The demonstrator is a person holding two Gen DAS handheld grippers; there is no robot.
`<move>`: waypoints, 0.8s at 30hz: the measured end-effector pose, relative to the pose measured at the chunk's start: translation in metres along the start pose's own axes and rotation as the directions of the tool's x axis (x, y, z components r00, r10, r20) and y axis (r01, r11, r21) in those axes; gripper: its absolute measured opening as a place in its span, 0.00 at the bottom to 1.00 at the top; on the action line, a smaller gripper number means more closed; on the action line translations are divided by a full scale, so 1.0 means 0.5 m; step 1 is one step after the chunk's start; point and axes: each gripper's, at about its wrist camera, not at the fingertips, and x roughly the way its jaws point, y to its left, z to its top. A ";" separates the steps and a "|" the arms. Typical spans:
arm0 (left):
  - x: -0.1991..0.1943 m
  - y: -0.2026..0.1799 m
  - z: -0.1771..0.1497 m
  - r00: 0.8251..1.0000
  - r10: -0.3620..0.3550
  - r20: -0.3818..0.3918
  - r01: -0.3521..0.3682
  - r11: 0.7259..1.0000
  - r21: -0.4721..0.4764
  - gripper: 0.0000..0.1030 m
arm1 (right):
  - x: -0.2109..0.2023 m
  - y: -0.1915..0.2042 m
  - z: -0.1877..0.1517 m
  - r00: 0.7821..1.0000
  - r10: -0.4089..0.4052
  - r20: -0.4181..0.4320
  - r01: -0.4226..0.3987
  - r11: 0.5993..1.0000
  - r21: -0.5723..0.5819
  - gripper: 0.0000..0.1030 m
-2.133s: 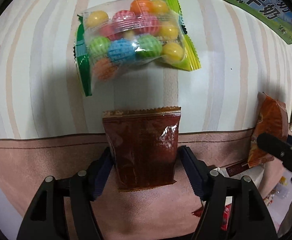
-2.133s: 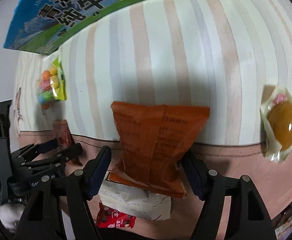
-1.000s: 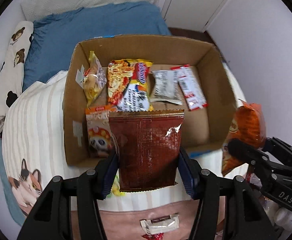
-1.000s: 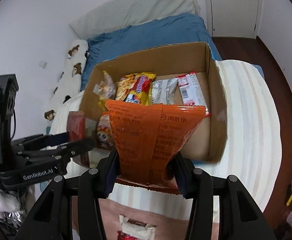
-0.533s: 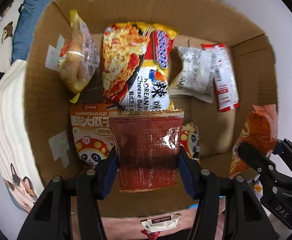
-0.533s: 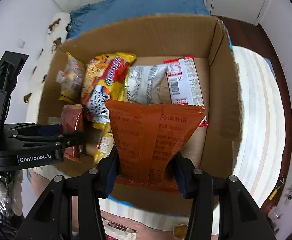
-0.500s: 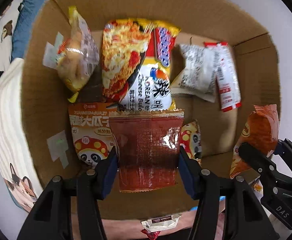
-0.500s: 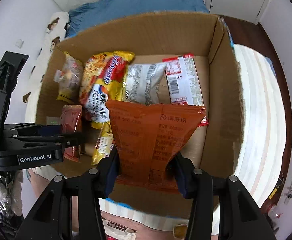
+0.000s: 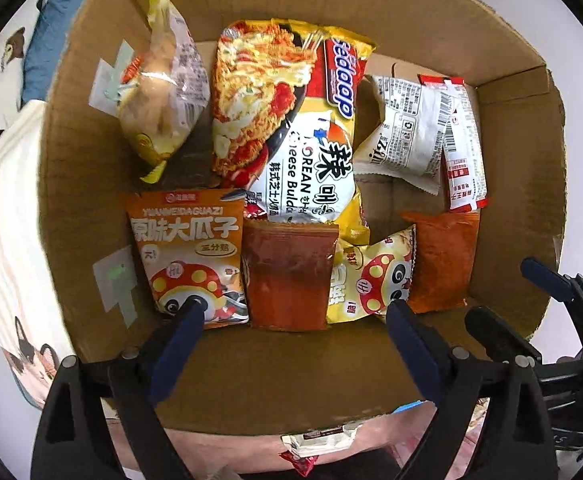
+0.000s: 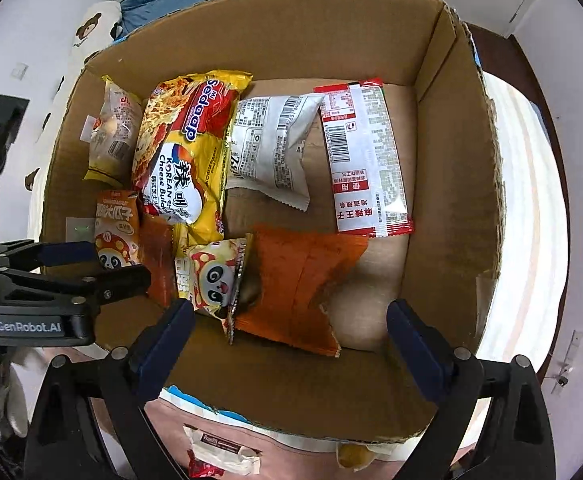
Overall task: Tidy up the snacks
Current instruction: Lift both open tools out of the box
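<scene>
A cardboard box point(image 9: 251, 376) point(image 10: 451, 160) holds several snack packets. My left gripper point(image 9: 291, 312) is open and empty above the box's near wall; a dark red packet point(image 9: 289, 272) lies just ahead of it, between two panda packets point(image 9: 187, 256). My right gripper point(image 10: 287, 312) is open and empty; an orange packet point(image 10: 299, 284) lies in the box just beyond it, also showing in the left wrist view point(image 9: 441, 256). The left gripper also shows at the left of the right wrist view point(image 10: 71, 268).
A yellow noodle pack point(image 9: 287, 120), a white packet point(image 10: 271, 144) and a red-and-white packet point(image 10: 365, 160) lie deeper in the box. Small wrapped snacks point(image 10: 219, 452) lie on the pink cloth in front of the box. A blue bed is behind.
Both grippers opened. The dark red packet dropped from the left gripper and the orange packet from the right gripper into the box.
</scene>
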 end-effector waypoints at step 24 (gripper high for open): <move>-0.248 -0.023 -0.263 0.811 0.103 0.576 -0.137 0.990 0.016 0.91 | -0.220 0.042 -0.197 0.893 -0.030 0.450 0.025 1.000 0.018 0.96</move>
